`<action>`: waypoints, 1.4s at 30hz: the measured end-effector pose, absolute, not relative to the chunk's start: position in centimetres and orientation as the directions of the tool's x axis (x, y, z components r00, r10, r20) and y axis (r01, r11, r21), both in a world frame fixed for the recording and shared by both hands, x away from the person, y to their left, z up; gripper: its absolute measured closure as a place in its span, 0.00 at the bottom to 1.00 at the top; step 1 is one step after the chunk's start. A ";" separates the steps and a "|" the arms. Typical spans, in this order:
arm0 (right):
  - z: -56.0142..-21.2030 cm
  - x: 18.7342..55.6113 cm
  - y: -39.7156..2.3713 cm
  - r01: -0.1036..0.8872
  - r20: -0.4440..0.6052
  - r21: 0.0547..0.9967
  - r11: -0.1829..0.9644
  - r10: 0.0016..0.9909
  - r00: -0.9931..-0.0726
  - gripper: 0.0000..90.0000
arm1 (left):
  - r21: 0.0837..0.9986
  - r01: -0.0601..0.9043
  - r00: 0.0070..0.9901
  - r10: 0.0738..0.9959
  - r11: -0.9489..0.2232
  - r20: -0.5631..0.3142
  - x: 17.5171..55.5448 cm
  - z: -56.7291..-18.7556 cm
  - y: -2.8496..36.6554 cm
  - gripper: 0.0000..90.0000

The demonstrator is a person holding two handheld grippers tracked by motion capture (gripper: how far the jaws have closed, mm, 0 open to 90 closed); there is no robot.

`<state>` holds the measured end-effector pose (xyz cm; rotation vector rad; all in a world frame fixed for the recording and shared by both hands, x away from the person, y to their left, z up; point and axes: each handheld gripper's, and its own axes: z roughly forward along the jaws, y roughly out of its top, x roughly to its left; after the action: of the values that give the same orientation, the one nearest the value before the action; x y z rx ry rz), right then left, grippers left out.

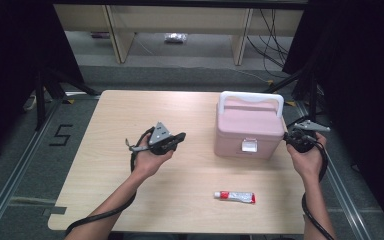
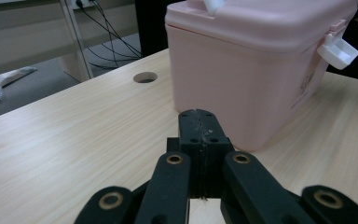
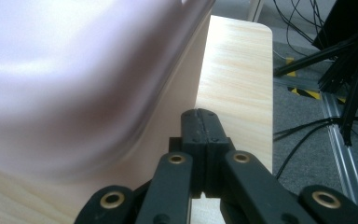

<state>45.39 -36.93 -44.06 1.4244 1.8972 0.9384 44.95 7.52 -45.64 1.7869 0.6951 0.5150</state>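
- We're holding the left claw [image 1: 180,137] closed, empty, left of the pink plastic lidded box [image 1: 249,131].
- We're holding the right claw [image 1: 287,136] closed, empty, at its right side on the wooden bench [image 1: 130,115].

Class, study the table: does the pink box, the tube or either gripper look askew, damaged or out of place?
Nothing stands out. The pink box stands upright with its lid shut and white latch down. The tube lies flat, capped, nothing spilled. The left gripper and right gripper are shut and hold nothing.

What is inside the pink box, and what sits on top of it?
On the pink box a white handle lies across the closed lid, with a white latch at the front. The closed lid covers the inside, so any contents cannot be seen.
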 end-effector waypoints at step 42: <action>-44.7 46.2 -35.2 0.548 -0.013 0.817 0.182 0.954 -0.299 1.00 | 0.910 0.229 0.752 0.657 -0.346 0.061 49.9 -47.3 -0.3 1.00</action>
<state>46.15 -35.22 -44.71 1.4056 1.9266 0.9865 49.86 -0.28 -47.32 1.9165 0.6765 0.5186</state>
